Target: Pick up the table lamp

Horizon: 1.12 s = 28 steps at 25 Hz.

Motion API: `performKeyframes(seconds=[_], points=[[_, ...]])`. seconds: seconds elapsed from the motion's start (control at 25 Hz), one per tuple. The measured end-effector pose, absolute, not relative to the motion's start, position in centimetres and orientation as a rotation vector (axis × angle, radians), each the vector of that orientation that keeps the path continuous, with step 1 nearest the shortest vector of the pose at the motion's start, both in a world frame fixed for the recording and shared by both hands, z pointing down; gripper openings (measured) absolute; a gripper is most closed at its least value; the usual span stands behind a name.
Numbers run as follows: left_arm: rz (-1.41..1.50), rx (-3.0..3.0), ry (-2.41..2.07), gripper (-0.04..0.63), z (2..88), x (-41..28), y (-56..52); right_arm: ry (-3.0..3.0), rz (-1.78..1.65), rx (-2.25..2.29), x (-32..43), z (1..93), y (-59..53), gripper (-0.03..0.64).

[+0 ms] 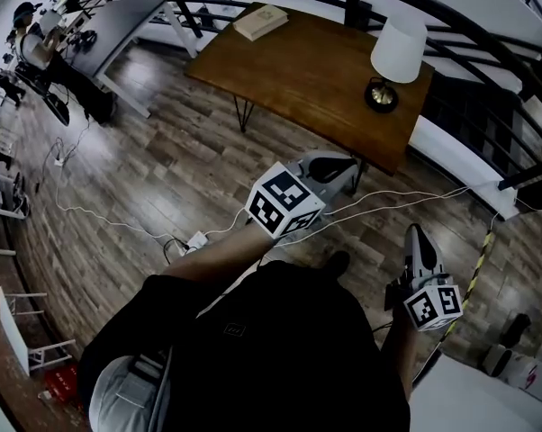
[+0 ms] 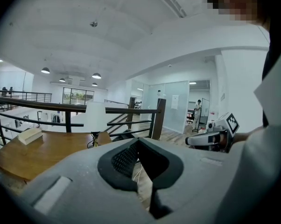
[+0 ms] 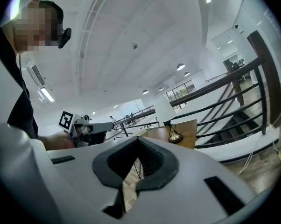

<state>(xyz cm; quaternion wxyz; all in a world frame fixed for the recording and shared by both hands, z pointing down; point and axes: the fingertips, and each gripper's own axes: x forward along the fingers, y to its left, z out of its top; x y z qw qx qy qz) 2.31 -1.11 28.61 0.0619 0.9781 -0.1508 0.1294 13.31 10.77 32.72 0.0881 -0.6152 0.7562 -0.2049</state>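
The table lamp (image 1: 397, 52) has a white shade and a dark round base, and it stands near the right end of the wooden table (image 1: 298, 70). My left gripper (image 1: 350, 169) is shut and empty over the floor, just short of the table's near edge. My right gripper (image 1: 416, 234) hangs lower right, farther from the table, and also looks shut and empty. In the left gripper view, the lamp (image 2: 94, 121) stands ahead, left of the shut left gripper (image 2: 139, 141). In the right gripper view, the lamp (image 3: 173, 135) sits ahead, right of the right gripper (image 3: 138, 141).
A pale book (image 1: 260, 21) lies at the table's far left corner. A dark metal railing (image 1: 487, 34) runs behind the table, with stairs beyond it. White cables and a power strip (image 1: 194, 239) lie on the wood floor. Desks with a seated person (image 1: 32, 43) are far left.
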Motion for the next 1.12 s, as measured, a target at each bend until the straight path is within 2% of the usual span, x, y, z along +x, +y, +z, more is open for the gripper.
performKeyframes(seconds=[0.44,1.12], points=[[0.452,2.832,-0.631,0.005,30.5,11.0,-7.8,2.362,-0.607,-1.706,22.0,32.4,2.4,0.013],[0.582,2.761,-0.658,0.005,40.6,16.0,-19.6,2.401,-0.733,-1.722,26.9,40.6,-9.2,0.012]])
